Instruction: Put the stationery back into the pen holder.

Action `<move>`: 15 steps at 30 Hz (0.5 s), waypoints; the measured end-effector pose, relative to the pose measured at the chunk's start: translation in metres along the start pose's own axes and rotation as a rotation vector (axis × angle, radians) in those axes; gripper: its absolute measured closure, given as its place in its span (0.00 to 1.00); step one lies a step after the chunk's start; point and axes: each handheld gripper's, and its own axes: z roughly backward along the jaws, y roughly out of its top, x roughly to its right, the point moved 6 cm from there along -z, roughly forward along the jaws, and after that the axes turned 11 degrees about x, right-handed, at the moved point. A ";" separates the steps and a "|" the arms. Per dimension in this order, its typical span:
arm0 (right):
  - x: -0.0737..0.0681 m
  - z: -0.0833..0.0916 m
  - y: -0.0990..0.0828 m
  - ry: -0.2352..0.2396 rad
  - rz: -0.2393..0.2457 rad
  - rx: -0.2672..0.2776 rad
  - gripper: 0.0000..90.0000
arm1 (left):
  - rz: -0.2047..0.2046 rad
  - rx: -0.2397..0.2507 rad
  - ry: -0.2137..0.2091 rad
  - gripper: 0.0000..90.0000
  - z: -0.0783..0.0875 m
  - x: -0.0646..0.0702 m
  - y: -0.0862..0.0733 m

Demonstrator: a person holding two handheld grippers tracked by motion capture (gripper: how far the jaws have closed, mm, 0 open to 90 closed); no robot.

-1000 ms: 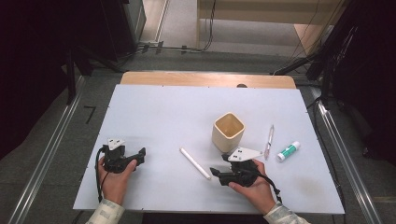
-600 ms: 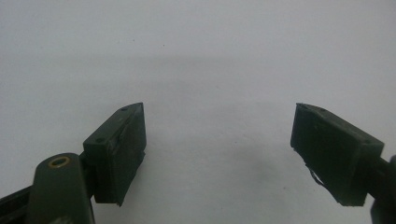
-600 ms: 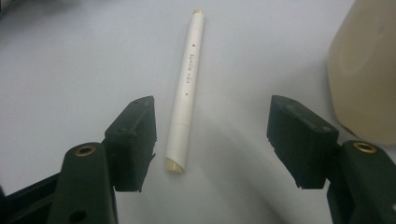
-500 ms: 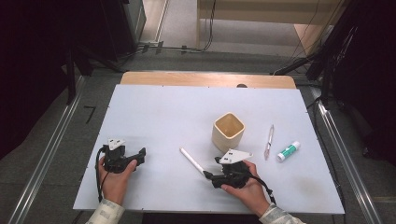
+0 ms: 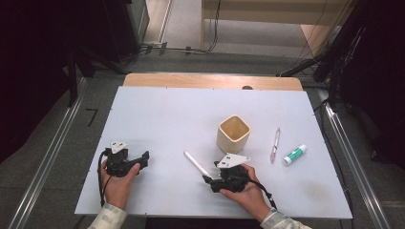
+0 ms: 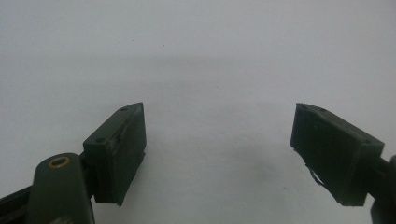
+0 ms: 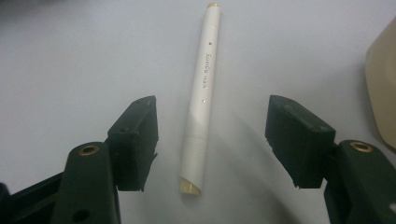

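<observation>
A white pen (image 5: pixel 197 163) lies slanted on the white table (image 5: pixel 181 119), left of a cream square cup (image 5: pixel 233 133). My right gripper (image 5: pixel 208 180) is at the pen's near end. In the right gripper view the pen (image 7: pixel 203 93) runs away from me, and its near end lies between the jaws of the right gripper (image 7: pixel 212 140), which stand wide apart and touch nothing. The cup's side (image 7: pixel 383 93) shows at the right edge. My left gripper (image 5: pixel 143 157) rests low at the table's left front. Its jaws (image 6: pixel 219 140) are open over bare table.
A slim silver pen (image 5: pixel 275 144) and a white glue stick with a green cap (image 5: pixel 294 154) lie right of the cup. A wooden edge (image 5: pixel 210 80) borders the table's far side. Dark floor and metal rails flank both sides.
My right gripper has slid left and a little down toward the white pen, so its jaws now straddle the pen's near end. The left hand has stayed put.
</observation>
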 end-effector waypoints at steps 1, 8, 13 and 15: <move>0.000 -0.001 0.000 0.000 0.003 0.000 0.37 | 0.000 0.000 0.000 0.21 0.000 0.000 0.000; -0.003 -0.010 0.003 -0.008 0.012 0.001 0.39 | -0.001 -0.001 0.000 0.21 0.000 0.000 0.000; -0.004 -0.013 0.004 -0.013 0.012 0.002 0.40 | 0.000 0.000 0.000 0.21 0.000 0.000 0.000; -0.005 -0.015 0.004 -0.012 0.021 -0.001 0.42 | 0.000 0.000 0.000 0.21 0.000 0.000 0.000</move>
